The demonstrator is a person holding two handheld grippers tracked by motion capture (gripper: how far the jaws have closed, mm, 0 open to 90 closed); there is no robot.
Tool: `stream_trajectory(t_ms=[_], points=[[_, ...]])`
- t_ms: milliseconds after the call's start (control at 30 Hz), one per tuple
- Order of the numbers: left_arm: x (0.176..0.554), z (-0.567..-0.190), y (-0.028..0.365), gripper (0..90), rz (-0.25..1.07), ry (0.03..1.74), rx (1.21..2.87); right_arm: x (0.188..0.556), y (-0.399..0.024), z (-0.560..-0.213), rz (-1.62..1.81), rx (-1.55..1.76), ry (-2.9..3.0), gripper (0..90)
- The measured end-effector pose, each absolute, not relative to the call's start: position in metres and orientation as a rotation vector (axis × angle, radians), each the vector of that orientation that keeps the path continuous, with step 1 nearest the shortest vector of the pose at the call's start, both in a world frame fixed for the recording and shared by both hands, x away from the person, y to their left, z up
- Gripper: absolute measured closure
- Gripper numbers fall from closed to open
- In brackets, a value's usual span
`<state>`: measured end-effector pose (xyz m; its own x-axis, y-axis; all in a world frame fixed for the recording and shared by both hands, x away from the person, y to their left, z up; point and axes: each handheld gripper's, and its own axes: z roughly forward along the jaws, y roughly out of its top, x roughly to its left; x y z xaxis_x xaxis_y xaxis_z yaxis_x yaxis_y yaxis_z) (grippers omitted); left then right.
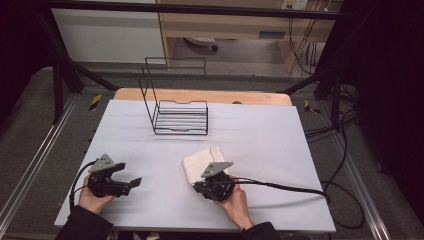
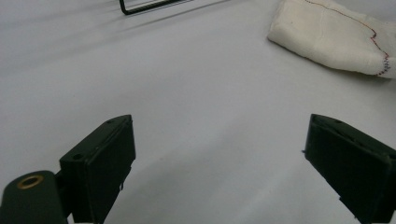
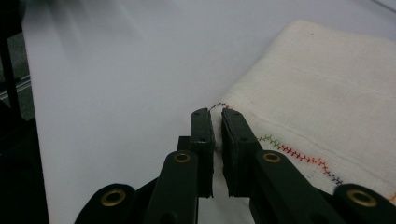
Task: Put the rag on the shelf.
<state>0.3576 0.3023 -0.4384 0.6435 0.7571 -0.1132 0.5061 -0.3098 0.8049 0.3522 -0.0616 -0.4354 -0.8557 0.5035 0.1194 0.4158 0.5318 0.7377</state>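
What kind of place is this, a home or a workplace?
Probably a lab or recording workspace, not a home: a covered table inside a black metal frame, cables trailing on the floor, and hand-held grippers, the right gripper pinching a folded cloth.

Held the left gripper point(image 1: 131, 183) low at the near left, jaws spread wide. Kept the right gripper point(image 3: 217, 122) low too, jaws pinched nearly together.

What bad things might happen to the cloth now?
The right gripper pinches only a corner of the folded cloth, so it may slip out when lifted. Held by one corner, the cloth could also unfold and hang loose. The left gripper is open and apart from the cloth, so nothing would catch it.
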Motion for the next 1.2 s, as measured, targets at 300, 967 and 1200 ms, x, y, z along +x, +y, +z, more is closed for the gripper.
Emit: stream_trajectory(t_ms=[300,967,1200], points=[[0.358,-0.439,0.302,8.6,0.356,0.991,1.983,0.351,-0.058,-0.442,1.252,0.815,2.671,77.1],[0.362,-0.439,0.294,8.5,0.344,1.010,1.992,0.380,-0.136,-0.429,1.273,1.041,2.454,14.2],[0.362,-0.435,0.284,8.5,0.337,1.008,1.990,0.385,-0.147,-0.435,1.230,1.077,2.479,6.2]])
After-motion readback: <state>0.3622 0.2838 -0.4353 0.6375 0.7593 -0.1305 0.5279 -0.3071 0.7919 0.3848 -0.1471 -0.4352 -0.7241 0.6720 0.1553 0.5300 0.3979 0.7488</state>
